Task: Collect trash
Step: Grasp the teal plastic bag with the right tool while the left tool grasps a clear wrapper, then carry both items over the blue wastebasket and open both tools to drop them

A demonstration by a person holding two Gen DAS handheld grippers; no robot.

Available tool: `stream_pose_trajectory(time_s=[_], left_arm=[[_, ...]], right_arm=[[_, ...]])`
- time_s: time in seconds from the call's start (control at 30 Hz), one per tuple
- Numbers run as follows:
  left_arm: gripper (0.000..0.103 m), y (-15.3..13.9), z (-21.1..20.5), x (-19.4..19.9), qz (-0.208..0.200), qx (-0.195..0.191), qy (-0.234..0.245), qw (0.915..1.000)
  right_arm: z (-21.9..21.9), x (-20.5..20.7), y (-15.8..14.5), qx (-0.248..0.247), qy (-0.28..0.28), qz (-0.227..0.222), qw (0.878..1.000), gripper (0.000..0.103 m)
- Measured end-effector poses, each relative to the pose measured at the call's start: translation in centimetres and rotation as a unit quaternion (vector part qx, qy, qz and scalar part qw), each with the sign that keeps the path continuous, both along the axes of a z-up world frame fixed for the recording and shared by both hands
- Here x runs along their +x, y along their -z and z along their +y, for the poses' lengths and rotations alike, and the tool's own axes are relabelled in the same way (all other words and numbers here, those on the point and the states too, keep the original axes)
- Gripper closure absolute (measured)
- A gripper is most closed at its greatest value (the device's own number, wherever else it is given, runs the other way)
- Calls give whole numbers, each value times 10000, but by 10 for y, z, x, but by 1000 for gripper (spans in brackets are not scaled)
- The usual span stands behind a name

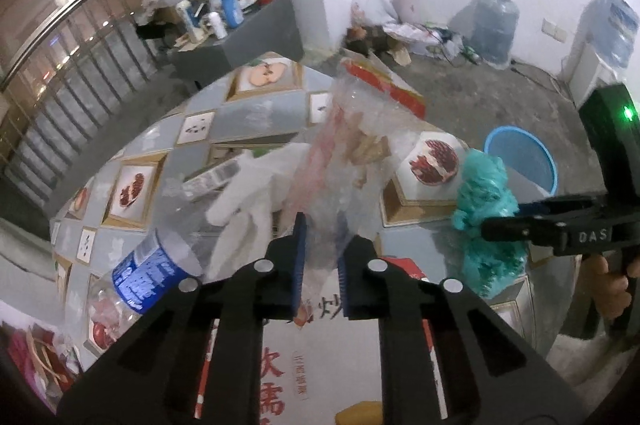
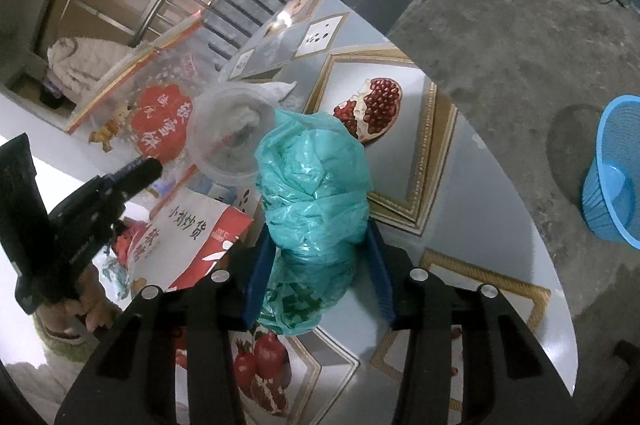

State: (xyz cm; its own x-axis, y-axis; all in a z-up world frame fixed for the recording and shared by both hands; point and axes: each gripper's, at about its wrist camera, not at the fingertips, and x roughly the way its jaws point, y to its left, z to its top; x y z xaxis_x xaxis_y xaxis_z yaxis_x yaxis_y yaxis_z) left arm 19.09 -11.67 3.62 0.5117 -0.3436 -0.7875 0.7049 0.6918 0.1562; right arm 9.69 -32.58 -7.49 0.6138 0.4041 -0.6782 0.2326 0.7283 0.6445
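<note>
My left gripper [image 1: 322, 265] is shut on a crumpled clear plastic bag [image 1: 344, 153] that stands up from between its blue pads, above the round picture-topped table [image 1: 256, 117]. On the right, my right gripper [image 2: 320, 249] is shut on a bunched teal plastic bag [image 2: 312, 177] that rests on the tabletop. The left wrist view shows that same teal bag [image 1: 480, 209] with the right gripper [image 1: 492, 225] at its side. In the right wrist view the left gripper [image 2: 148, 167] is at the left, over a red and white snack packet [image 2: 192, 233].
A plastic water bottle [image 1: 152, 273], a white glove [image 1: 248, 201] and a clear round container [image 2: 232, 141] lie on the table. A blue basket [image 2: 612, 173] stands on the concrete floor to the right of the table. A cluttered grey cabinet [image 1: 248, 37] stands behind.
</note>
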Motion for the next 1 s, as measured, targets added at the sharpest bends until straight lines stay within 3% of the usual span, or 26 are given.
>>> stream_pose_trajectory(time_s=[0.33, 0.63, 0.8, 1.0], left_arm=[[99, -42, 22, -5, -639, -376, -359, 9966], [99, -96, 31, -40, -1222, -749, -518, 9883], [99, -113, 2, -58, -1003, -1041, -47, 9895], [99, -110, -89, -65, -93, -1163, 865, 9894]], right_arm=[[-12, -39, -21, -53, 331, -370, 9987, 60], [-37, -79, -37, -63, 772, -777, 9940, 60], [-72, -115, -43, -349, 1492, -788, 9850, 60], [-135, -168, -26, -315, 2776, -370, 9595, 60]])
